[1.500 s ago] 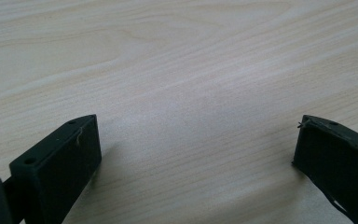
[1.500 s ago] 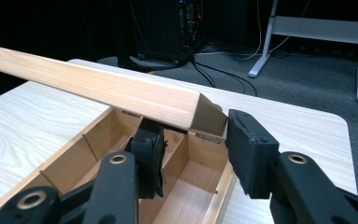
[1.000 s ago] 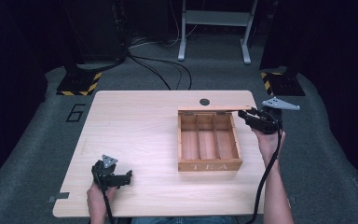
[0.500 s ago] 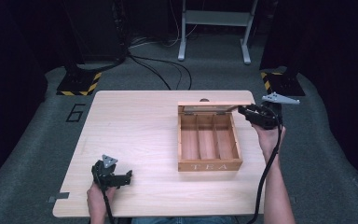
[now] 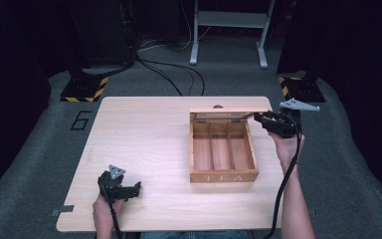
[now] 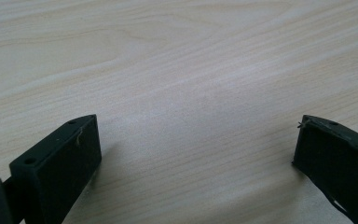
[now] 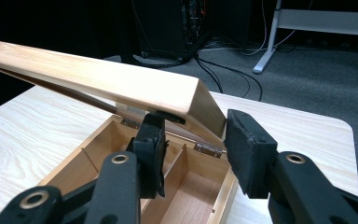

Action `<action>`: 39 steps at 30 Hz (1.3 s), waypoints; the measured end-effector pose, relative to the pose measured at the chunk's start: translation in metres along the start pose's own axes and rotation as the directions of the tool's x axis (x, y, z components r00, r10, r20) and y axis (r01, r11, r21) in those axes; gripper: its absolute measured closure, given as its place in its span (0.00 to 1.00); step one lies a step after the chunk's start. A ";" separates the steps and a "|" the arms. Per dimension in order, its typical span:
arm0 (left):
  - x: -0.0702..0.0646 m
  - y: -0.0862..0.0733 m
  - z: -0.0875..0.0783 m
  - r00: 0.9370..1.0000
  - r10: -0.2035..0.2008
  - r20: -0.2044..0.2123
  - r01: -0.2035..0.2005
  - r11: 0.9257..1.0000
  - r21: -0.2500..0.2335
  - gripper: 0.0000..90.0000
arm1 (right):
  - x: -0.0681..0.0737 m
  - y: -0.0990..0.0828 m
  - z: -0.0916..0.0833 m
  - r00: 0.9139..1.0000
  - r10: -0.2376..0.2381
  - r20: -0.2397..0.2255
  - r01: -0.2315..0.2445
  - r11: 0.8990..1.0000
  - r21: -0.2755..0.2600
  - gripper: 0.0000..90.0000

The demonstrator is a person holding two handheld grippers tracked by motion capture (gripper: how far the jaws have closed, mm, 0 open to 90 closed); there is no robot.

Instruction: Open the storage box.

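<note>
A wooden tea box (image 5: 224, 177) with three empty compartments sits right of centre on the table (image 5: 144, 134). Its hinged lid (image 5: 229, 110) is raised at the back and leans over the box. My right gripper (image 5: 256, 118) is at the box's far right corner, shut on the lid's side wall. In the right gripper view, one jaw sits under the lid (image 7: 98, 79) and the other outside it, above the box (image 7: 74, 163). My left gripper (image 5: 135, 190) rests at the front left of the table. Its jaws (image 6: 196, 140) stand wide apart over bare wood.
A small dark spot (image 5: 218, 106) marks the table just behind the lid. On the carpet beyond lie black cables (image 5: 179, 79), two stands with yellow-black bases (image 5: 84, 89), a white frame (image 5: 229, 30) and a floor mark "6" (image 5: 81, 120).
The lid has swung on its hinges in my right gripper. Its pale edge now shows as a strip along the box's back. The left gripper has not moved.
</note>
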State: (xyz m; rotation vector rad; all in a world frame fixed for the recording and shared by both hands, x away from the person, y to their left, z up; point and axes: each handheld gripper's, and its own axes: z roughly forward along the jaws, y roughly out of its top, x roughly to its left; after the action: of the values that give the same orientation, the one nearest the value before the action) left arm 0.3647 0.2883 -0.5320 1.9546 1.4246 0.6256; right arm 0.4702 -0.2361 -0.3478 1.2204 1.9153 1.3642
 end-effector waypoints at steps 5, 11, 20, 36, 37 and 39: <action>0.000 0.000 0.000 1.000 -0.003 0.001 0.003 1.000 -0.002 0.00 | 0.000 -0.001 0.000 1.000 0.005 -0.005 -0.005 1.000 -0.004 0.64; 0.000 0.000 0.000 1.000 -0.003 0.001 0.003 1.000 -0.002 0.00 | 0.000 0.000 0.000 1.000 0.001 -0.004 -0.001 1.000 -0.003 0.65; 0.000 0.000 0.000 1.000 -0.002 0.000 0.002 1.000 -0.003 0.00 | 0.000 0.000 0.000 1.000 0.001 -0.005 -0.001 1.000 -0.005 0.65; 0.000 0.000 0.000 1.000 0.004 -0.003 -0.004 1.000 0.001 0.00 | -0.001 -0.001 0.000 1.000 0.001 -0.005 -0.001 1.000 -0.010 0.65; 0.000 0.000 0.000 1.000 0.004 -0.004 -0.004 1.000 0.001 0.00 | -0.001 -0.001 0.000 1.000 0.001 -0.005 -0.001 1.000 -0.011 0.65; -0.001 0.000 0.000 1.000 0.003 -0.004 -0.003 1.000 0.000 0.00 | -0.001 -0.001 0.000 1.000 0.001 -0.005 -0.001 1.000 -0.011 0.65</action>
State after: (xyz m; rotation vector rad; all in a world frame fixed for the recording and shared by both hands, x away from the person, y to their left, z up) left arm 0.3643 0.2878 -0.5319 1.9572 1.4239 0.6313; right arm 0.4704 -0.2364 -0.3490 1.2136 1.9080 1.3774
